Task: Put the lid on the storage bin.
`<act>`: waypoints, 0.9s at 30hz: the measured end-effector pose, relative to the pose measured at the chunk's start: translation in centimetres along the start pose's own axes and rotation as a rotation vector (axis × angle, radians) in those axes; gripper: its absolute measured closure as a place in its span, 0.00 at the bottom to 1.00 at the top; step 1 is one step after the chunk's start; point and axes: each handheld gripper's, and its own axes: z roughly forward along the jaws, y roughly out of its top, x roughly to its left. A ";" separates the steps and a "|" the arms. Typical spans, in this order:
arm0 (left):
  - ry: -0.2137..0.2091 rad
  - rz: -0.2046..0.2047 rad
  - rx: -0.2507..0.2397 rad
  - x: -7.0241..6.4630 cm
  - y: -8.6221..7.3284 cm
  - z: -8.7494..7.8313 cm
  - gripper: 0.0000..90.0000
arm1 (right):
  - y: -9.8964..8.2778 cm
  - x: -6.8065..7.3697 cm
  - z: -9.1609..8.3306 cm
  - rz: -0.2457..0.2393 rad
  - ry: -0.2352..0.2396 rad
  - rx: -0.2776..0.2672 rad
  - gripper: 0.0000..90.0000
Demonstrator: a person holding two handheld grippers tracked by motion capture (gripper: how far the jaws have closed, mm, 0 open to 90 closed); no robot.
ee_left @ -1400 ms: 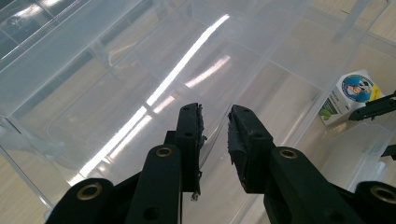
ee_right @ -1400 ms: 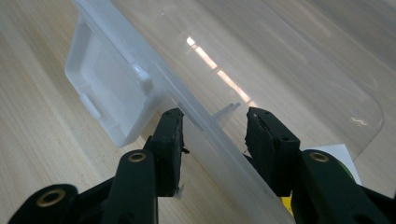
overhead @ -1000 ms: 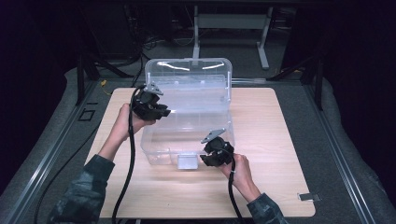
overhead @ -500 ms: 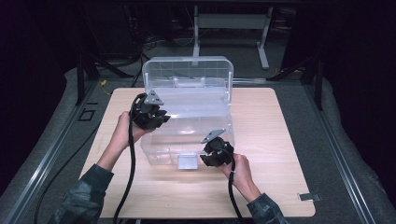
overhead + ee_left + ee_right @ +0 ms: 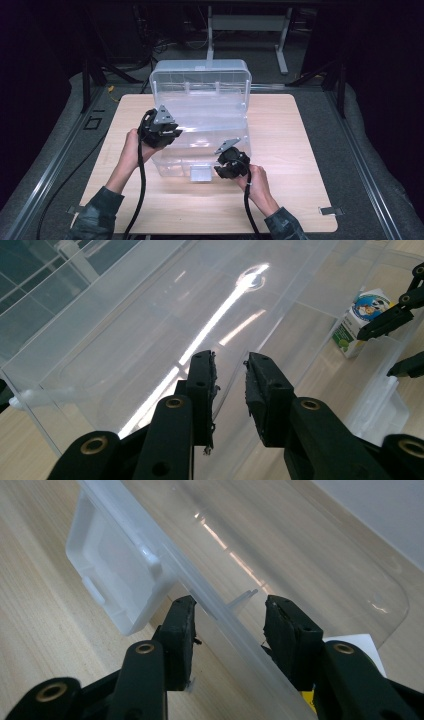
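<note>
At the near edge of the pale wooden counter [image 5: 300, 150], my two forearms come in, each hand wrapped around a black two-fingered tool. The right hand [image 5: 257, 182] is nearest. It holds the right gripper [image 5: 222, 172] low against the front wall of the clear plastic storage box [image 5: 165, 170], just to the right of the box's whitish front latch [image 5: 201, 173].

In the right gripper view its fingers [image 5: 182, 625] stand apart astride that front wall. The rim runs between them with daylight on the far finger's side, so they are open and not clamping.

Further in, the left hand [image 5: 132, 147] is raised with the wrist bent. It tips the left gripper [image 5: 172, 137] down over the box's left wall. In the left gripper view those fingers [image 5: 202, 385] are drawn narrow around the wall's clear edge. I read them as closed on the box, though the plastic is too transparent to see the pads pressing.

Inside the box, near its front right part, stands a small white carton with green and blue print [image 5: 362, 322]. It is upright on the floor of the box, close to the right tool's fingers as seen through the plastic. The rest of the box floor shows bare wood through it.

At the back, the box's clear hinged lid [image 5: 200, 80] stands open, leaning away from me.
</note>
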 end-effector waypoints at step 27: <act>0.088 0.010 -0.058 -2.2 -1.6 -0.4 0.79 | 0.1 0.1 0.0 -0.008 -0.004 0.014 0.61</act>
